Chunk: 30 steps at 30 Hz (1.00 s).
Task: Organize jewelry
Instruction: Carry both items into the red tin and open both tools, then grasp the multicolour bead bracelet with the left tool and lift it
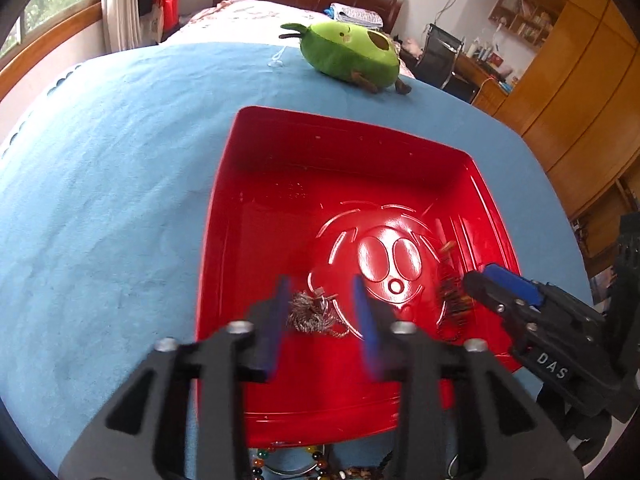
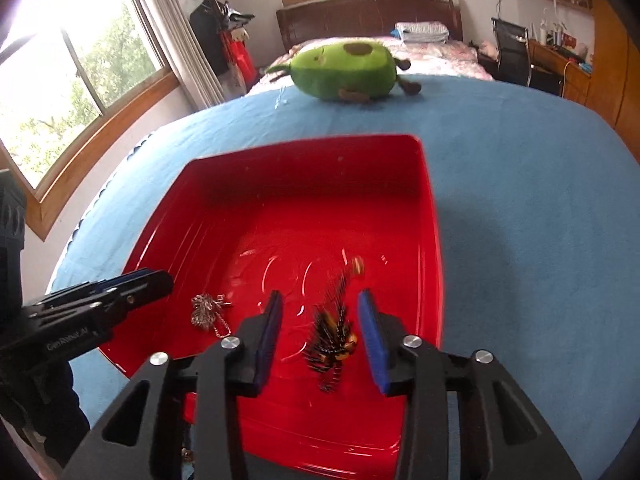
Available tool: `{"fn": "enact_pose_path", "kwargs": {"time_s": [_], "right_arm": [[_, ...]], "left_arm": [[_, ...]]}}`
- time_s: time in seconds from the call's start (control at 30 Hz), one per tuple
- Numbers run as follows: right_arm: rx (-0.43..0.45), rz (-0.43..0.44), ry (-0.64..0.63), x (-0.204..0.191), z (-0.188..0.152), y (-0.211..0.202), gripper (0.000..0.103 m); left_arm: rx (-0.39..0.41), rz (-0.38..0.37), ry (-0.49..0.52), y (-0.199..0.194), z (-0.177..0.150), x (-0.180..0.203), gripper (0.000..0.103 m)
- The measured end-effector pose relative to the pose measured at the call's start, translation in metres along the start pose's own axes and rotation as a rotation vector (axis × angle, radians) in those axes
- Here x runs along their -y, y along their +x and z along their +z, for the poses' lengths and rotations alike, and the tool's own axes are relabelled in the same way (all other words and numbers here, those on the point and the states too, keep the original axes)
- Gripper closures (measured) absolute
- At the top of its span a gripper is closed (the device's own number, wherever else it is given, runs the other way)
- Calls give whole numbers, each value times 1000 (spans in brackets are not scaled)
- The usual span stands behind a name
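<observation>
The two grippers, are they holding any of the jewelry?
No. The left gripper and the right gripper are both open over the red tray. The silver chain and the dark beaded piece sit loose between their fingers.

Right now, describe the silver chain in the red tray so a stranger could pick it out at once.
Start at the square red plastic tray on the blue tablecloth. On its floor, near the front edge, lie two jewelry pieces. The crumpled silver metal chain is the pale, shiny heap beside the embossed face, between the left tongs; its neighbour, the dark black-and-amber beaded piece, lies further right.
</observation>
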State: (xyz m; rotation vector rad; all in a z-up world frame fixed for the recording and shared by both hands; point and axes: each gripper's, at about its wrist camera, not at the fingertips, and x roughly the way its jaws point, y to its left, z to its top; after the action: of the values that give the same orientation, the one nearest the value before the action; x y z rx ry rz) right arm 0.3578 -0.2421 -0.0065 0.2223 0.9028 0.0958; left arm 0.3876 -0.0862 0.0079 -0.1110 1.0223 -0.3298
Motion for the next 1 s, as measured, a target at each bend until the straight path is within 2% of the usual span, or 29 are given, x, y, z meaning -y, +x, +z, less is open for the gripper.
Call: {"fn": "enact_pose_path", "kwargs": {"time_s": [0.33,0.43,0.53,0.8,1.0], "right_arm": [[31,39,14,1,-5,-29,63],[39,57,10,-2,-9,-40,63],[42,73,5,-5,-17,-52,63],[13,96,-6,-8,-52,-76,63],[-4,106,-8,-10,-81,-86,63]], "left_arm": [[58,21,18,-43,-8,3,63],[71,49,34,-59,-18,4,54],[72,75,50,-73,-36,1,52],[-40,86,-6,-78,-89,-32,51],[-113,46,-48,-61,-112,-43,54]]}}
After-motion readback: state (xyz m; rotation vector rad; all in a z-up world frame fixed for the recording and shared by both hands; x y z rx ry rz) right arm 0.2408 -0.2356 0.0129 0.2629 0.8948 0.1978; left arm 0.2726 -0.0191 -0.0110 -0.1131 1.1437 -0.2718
